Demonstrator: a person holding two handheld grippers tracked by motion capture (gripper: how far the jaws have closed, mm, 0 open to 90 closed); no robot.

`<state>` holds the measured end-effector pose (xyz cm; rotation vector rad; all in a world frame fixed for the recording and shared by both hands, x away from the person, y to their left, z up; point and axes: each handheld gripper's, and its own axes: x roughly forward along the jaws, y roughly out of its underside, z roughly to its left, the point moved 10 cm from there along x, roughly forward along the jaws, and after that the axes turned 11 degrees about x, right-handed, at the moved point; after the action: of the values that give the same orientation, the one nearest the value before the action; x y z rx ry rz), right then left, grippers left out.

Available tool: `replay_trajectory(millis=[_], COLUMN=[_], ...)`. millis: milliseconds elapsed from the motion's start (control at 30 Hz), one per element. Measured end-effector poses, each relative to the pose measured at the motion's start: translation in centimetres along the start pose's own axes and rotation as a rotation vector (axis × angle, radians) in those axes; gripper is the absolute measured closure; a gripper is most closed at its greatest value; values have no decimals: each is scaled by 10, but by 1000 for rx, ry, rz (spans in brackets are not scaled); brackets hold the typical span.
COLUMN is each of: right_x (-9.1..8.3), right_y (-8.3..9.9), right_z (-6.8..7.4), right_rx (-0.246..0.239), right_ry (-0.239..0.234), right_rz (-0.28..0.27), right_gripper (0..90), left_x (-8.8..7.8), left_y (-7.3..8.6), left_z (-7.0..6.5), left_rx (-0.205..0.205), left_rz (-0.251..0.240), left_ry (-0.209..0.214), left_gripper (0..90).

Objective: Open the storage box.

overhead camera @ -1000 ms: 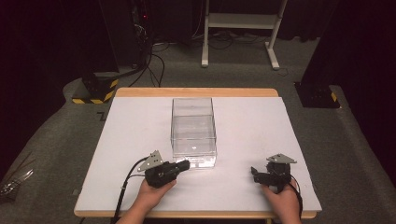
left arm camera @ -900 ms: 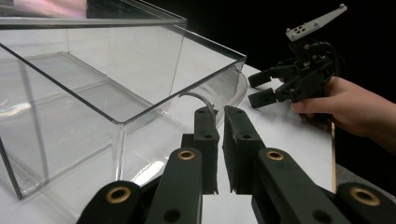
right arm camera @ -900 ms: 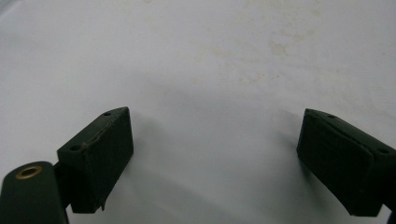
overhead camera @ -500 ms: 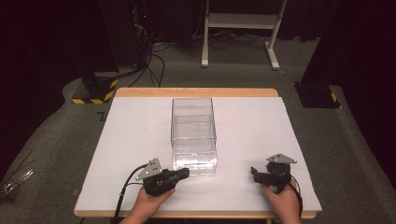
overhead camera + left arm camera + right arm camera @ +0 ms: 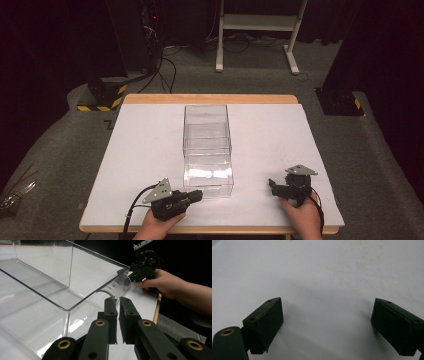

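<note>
The left claw (image 5: pixel 196 195) is almost closed and holds nothing, its tips at the near left corner of the clear box (image 5: pixel 207 150). The right claw (image 5: pixel 325 325) is wide open, empty, over the white tabletop (image 5: pixel 140 155), well apart to the right of the box.

A clear plastic box (image 5: pixel 207 150) stands mid-table (image 5: pixel 140 150), running from centre toward the near edge. The left gripper (image 5: pixel 195 196) lies just beside the box's near left corner; the right gripper (image 5: pixel 272 185) rests near the near right corner, well apart from the box
</note>
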<state>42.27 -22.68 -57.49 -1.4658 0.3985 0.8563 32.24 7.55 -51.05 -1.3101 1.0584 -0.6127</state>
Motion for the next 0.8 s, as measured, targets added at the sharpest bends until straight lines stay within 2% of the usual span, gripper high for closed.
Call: replay_trajectory(millis=[400, 633, 800], right_x=[0, 0, 0], right_y=[0, 0, 0], right_z=[0, 0, 0], right_rx=[0, -1, 0], right_ry=[0, -1, 0], right_rz=[0, -1, -1], right_gripper=[108, 108, 108], left_x=[-3, -7, -13], left_y=[5, 4, 1], left_z=[-12, -12, -8], left_rx=[9, 11, 16], left_rz=[12, 5, -1], left_ry=[14, 5, -18], left_gripper=[845, 815, 794])
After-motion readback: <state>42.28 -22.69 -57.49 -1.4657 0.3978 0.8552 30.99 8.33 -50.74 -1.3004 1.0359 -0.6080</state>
